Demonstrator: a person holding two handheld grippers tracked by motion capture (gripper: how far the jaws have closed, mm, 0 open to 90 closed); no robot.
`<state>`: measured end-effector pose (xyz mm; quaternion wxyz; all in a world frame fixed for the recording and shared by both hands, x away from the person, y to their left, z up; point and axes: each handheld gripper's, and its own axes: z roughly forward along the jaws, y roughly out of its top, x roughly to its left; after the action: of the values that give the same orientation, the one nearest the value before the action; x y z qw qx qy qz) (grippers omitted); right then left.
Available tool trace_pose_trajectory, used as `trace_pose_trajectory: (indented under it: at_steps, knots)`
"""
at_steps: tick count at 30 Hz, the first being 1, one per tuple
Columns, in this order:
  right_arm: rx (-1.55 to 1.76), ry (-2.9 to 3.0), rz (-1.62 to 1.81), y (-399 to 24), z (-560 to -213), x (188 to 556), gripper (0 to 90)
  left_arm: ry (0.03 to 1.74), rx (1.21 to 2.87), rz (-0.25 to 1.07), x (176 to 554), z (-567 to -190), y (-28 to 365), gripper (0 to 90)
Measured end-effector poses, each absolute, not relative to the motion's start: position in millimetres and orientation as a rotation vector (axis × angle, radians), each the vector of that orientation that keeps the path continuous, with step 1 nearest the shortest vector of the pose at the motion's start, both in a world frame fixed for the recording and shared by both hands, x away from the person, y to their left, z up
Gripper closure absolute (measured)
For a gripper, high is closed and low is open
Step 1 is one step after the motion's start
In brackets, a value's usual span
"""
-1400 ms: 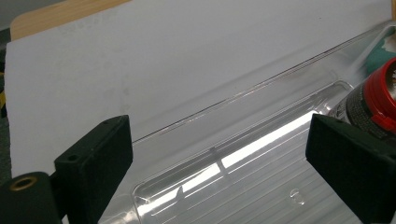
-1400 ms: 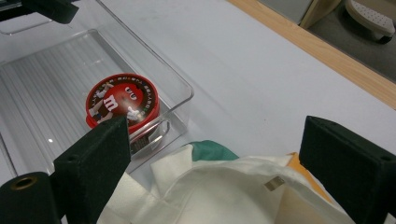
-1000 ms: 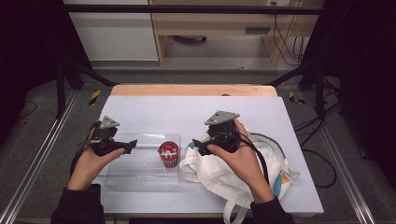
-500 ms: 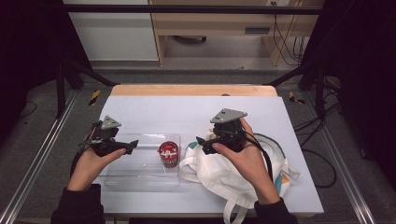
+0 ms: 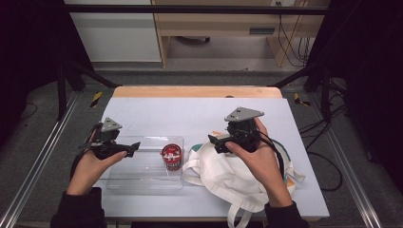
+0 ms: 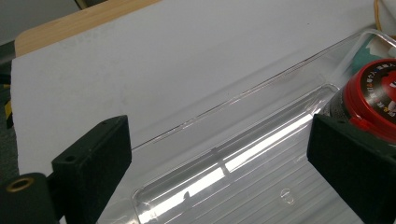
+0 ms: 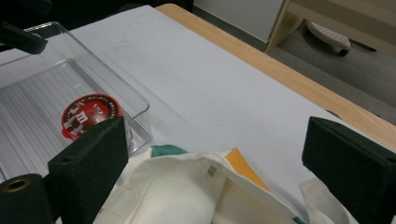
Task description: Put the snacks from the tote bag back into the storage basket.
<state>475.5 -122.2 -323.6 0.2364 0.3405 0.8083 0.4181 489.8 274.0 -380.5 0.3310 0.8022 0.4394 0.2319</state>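
Note:
A clear plastic tray (image 5: 138, 176) lies on the white table, left of centre. A small can with a red lid (image 5: 171, 154) stands upright in its right end. Beside the tray on the right lies a white cloth tote bag (image 5: 228, 175). My left gripper (image 5: 134, 145) hovers open over the tray's left part, its jaws pointing at the can. In the left gripper view its jaws (image 6: 222, 158) stand wide apart, with the red lid (image 6: 373, 98) at the right jaw. My right gripper (image 5: 214, 141) is held open above the bag (image 7: 177, 191), with nothing between its jaws (image 7: 219, 158).
Something orange (image 7: 247, 173) and something teal (image 7: 163, 150) peek out of the bag's mouth. The table's far wooden edge (image 5: 190, 91) borders a broad stretch of bare white tabletop (image 5: 190, 114). A metal frame rail (image 5: 43, 156) runs along the left side.
My right gripper has lifted a little and drifted right, away from the can and over the bag. The left gripper, can and tray have stayed put.

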Motion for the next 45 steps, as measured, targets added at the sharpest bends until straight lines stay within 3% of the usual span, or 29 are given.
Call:
trace_pose_trajectory:
  at_steps: [45]
  knots:
    - [1.214, 2.030, 1.085, -207, -323, 489, 7.2, 1.211, 2.019, 0.643, 485, -367, 304, 5.7]
